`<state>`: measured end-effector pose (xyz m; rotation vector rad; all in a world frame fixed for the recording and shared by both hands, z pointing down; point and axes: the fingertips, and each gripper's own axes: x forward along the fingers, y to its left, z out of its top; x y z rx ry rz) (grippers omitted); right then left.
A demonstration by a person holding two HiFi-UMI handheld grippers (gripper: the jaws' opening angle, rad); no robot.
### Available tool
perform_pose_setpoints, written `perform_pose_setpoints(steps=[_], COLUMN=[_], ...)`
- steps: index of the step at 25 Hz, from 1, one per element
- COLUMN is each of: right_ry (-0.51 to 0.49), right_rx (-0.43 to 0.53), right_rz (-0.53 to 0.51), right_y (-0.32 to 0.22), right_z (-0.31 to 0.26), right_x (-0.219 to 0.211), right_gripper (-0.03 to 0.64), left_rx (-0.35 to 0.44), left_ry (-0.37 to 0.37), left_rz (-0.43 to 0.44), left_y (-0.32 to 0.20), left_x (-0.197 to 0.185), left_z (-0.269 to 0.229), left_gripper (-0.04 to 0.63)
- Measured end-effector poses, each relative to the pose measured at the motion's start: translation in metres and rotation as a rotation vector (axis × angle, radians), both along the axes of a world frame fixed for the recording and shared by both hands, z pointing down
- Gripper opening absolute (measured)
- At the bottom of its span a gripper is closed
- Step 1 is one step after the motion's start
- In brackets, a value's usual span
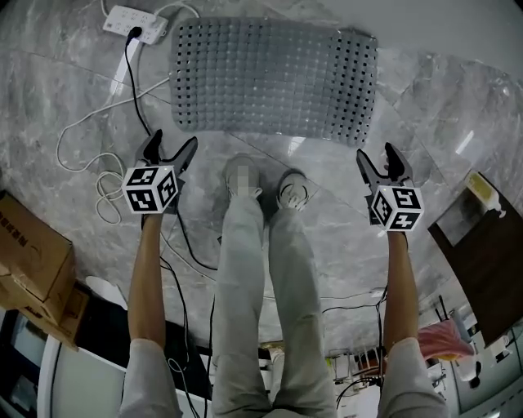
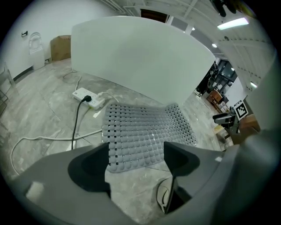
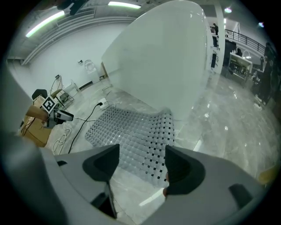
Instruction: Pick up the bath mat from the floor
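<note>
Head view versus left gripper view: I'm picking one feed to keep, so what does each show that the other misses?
Only the head view shows the person's legs, a shoe and the whole left gripper, jaws apart and empty. Only the left gripper view shows the ceiling light, the tall white curved panel behind the mat and a distant cardboard box. Both show the bath mat on the floor, the power strip and the open right gripper.

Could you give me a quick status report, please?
Left gripper open, empty. Right gripper open, empty. Mat on floor, untouched. Cable by its left edge.
</note>
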<state>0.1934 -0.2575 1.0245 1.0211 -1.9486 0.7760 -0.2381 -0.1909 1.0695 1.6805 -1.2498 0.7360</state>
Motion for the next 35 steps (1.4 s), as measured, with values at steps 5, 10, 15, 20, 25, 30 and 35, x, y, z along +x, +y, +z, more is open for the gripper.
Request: perform_pose_setpoints(steps=[5,10,15,20,25,30,35], right_ry=[0.03,0.046,0.084,0.111,0.101,0.093,0.089], right_rx=[-0.068,-0.112,-0.177,-0.209,-0.206,-0.211,-0.232], right_rz=[0.009,0.05,0.04,0.043,0.097,0.135,0.156], right_y=[0.001,-0.004,-0.003,-0.012,-0.025,-0.024,-0.02], right_z=[0.041,0.083,0.128,0.162,0.185,0.202,0.216], right_x=[0.011,0.025,0.033,0.045,0.051,0.053,0.057], right_gripper=[0.301,0.315,0.325,0.347,0.365,0.374,0.39], left_rx=[-0.062,-0.12,-0.164,-0.196,-0.203,-0.205,-0.201], left_ry=[-0.007,-0.01,-0.027,-0.044,-0.071,-0.086,-0.164], left_rz=[0.021,0.003,0.012,-0.011,0.002,-0.01,-0.017], left_y=[-0.001,-0.003,-0.003,-0.003,-0.006,-0.009,-0.01], left_x=[-0.001,-0.006,-0.009,-0.015,-0.017,-0.015,-0.016], left_z=[0.04,0.08,0.112,0.142,0.166,0.182,0.191], left_gripper=[0.4,0.41,0.413,0.459,0.517,0.528,0.532])
